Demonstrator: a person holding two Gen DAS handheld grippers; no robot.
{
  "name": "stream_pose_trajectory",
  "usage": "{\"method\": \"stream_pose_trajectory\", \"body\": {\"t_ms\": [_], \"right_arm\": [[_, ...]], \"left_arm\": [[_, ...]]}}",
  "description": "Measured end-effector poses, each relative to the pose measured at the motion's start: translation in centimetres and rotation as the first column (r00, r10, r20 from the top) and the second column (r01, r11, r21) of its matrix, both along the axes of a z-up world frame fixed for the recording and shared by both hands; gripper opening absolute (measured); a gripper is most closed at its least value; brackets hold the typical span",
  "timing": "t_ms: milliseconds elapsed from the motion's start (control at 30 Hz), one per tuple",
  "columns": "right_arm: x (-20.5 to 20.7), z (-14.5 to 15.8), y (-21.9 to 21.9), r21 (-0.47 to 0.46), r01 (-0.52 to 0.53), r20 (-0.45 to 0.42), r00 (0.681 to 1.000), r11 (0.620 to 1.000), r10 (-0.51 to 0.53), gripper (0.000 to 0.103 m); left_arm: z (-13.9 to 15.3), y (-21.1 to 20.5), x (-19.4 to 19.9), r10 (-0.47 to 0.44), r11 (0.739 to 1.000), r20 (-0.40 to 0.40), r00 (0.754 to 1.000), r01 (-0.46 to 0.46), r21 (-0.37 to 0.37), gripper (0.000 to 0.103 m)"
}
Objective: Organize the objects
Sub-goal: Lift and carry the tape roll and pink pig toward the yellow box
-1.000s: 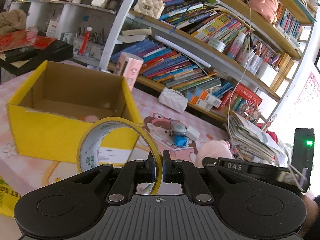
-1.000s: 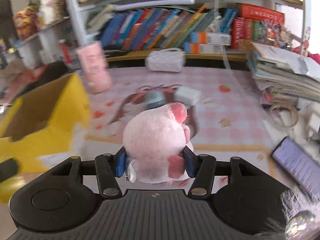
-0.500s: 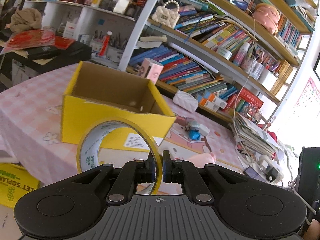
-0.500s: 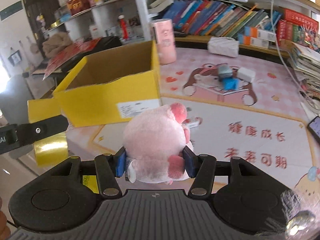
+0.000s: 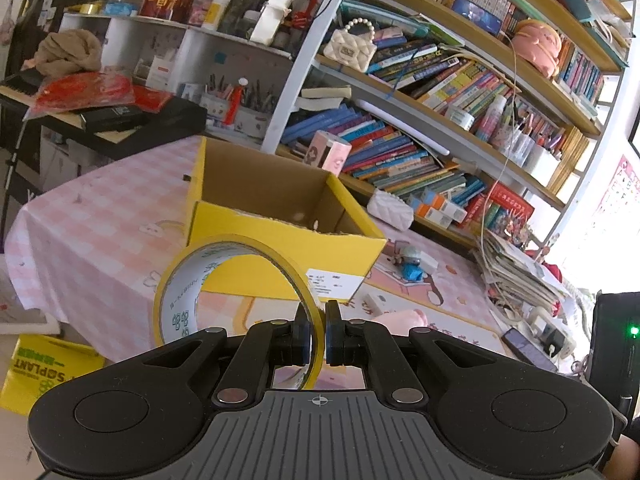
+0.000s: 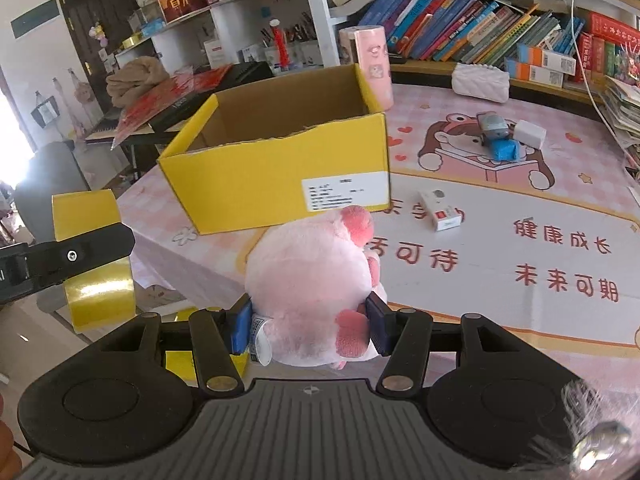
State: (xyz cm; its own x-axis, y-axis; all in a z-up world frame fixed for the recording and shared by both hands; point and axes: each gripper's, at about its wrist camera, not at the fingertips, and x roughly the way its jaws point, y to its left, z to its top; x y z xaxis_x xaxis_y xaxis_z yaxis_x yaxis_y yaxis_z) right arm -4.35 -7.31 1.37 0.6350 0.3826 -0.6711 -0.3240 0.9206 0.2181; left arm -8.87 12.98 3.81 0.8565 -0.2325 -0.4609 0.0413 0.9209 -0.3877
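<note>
Yellow box (image 6: 276,168) now farther off, plush pig (image 6: 312,292) clamped in right hand-held gripper (image 6: 308,326)

My left hand-held gripper (image 5: 316,336) and right hand-held gripper (image 6: 307,322) are matte black, with ribbed grey bases, silver pivot screws and blue-edged pads.

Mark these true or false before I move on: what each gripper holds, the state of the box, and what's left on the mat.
1. The left gripper pinches the tape roll by its wall. True.
2. The right gripper is empty. False: it holds the pink plush toy.
3. The yellow box is closed. False: its top is open.
4. A small white carton lies on the mat. True.
</note>
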Motion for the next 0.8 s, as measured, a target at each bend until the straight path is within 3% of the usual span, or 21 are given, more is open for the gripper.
{"method": "stream_pose_trajectory", "body": {"t_ms": [367, 800], "right_arm": [[0.9, 2.7, 1.1, 0.000, 0.020, 0.084, 0.996, 1.000, -0.020, 0.053], [6.3, 7.1, 2.1, 0.025, 0.009, 0.210, 0.978, 1.000, -0.014, 0.053]], "left_arm": [[1.9, 1.2, 0.7, -0.016, 1.000, 0.082, 0.997, 0.017, -0.002, 0.005], [3.7, 1.3, 5.8, -0.017, 1.000, 0.151, 0.988, 0.017, -0.001, 0.005]]}}
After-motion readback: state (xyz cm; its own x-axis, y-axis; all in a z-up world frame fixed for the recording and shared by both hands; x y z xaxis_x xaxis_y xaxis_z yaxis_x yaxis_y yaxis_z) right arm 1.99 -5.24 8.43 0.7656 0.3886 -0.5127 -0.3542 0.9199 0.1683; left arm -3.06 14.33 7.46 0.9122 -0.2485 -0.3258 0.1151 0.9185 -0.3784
